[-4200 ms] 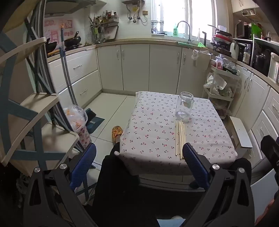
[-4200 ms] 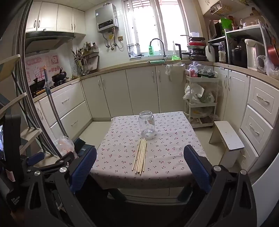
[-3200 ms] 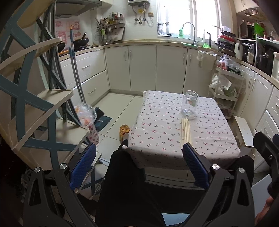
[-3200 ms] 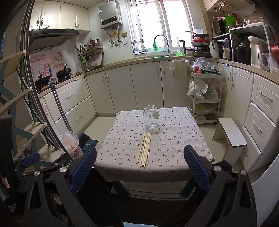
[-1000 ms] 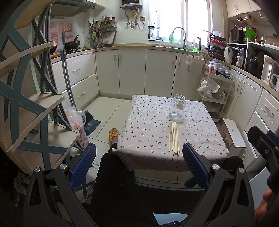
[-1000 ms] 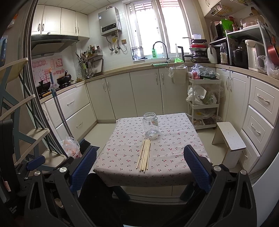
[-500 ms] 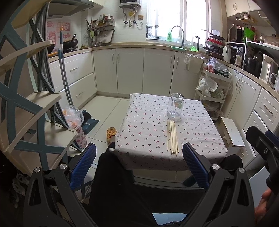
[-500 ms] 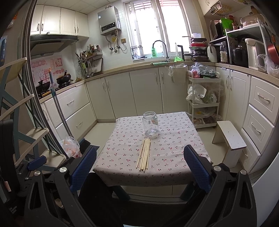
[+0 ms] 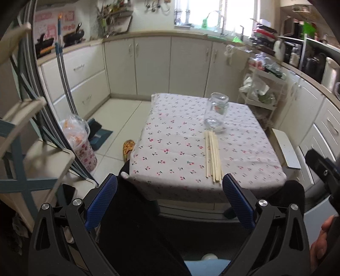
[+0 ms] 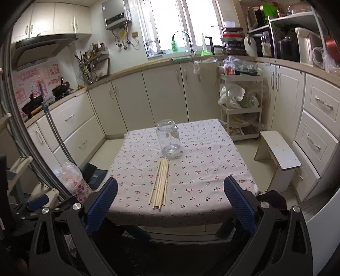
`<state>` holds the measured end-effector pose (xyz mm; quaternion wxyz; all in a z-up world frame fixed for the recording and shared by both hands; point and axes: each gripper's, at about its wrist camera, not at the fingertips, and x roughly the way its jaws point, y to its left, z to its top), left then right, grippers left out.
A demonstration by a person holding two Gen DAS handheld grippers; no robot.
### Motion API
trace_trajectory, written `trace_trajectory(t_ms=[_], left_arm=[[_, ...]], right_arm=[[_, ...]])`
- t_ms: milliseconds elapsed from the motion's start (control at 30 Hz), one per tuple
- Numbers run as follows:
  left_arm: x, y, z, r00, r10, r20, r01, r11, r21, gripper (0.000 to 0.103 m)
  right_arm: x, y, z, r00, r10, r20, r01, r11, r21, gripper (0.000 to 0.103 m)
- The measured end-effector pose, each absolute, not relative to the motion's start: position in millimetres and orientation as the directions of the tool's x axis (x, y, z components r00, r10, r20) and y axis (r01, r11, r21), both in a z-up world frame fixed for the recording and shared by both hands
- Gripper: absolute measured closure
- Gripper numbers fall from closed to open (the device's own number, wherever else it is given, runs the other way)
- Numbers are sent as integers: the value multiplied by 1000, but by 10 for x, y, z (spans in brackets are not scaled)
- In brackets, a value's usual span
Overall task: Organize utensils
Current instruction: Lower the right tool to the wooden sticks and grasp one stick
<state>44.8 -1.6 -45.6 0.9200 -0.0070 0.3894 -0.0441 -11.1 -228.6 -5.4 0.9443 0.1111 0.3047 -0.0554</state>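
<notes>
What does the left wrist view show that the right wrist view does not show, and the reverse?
Only the left wrist view shows the person's dark-clothed leg, an orange patterned slipper on the floor beside the table, and a hand at the right edge.

Only the right wrist view shows the wall-mounted water heater, the range hood and the upper cabinets.

Both show the empty glass jar standing upright on the cherry-print tablecloth, with the bundle of wooden chopsticks lying flat in front of it. Both grippers are open.

A white tablecloth [image 10: 201, 169] printed with small red, seemingly cherry, motifs carries pale wooden chopsticks [image 10: 160, 183] and a clear jar [image 10: 169, 139].
</notes>
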Motion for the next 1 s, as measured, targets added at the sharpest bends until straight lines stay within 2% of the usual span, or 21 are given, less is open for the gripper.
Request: trace_trajectory(t_ms=[233,267,300,333,400,433,667,733,767,833,900,1000], left_arm=[[1161,-144,-784,655,-94,-750,79,995,-55,8],[1301,-171,-841,645,-94,-758,83,995,-53,8],[1376,-191,-883,639,-97,-763,85,995,-56,8],[1496,-209,-933,628,-107,-770,90,994,-64,8],[1641,-241,-991,619,-114,-777,93,993,-73,8],[1727,-259,-1029,617,-113,-779,92,993,-71,8],[2131,-355,-1308,571,-98,-815,82,995,-62,8],[2189,-371,-1367,564,-93,-821,80,995,-58,8],[2230,-390,-1404,558,-93,-825,83,995,-56,8],[2285,-428,-1454,550,-90,-830,87,995,-51,8],[2365,-482,-1515,542,-93,-835,96,994,-49,8],[2455,-583,-1599,536,-88,-839,112,993,-32,8]], right_arm=[[792,-2363,-772,729,0,-685,130,982,138,9],[925,-2365,-885,717,6,-697,120,984,131,15],[1055,-2361,-999,699,5,-715,116,986,120,29],[1241,-2382,-1154,669,22,-743,107,986,126,35],[1539,-2408,-1434,616,61,-785,99,983,154,59],[1627,-2418,-1524,599,75,-797,100,981,167,63],[2134,-2389,-1896,550,135,-824,84,973,215,67],[2227,-2417,-1971,530,151,-834,91,968,233,71],[2265,-2433,-1999,523,163,-837,90,966,244,77],[2315,-2436,-2034,526,184,-830,69,964,257,81],[2354,-2435,-2075,509,198,-838,45,966,256,92],[2353,-2479,-2084,504,186,-843,30,972,232,96]])
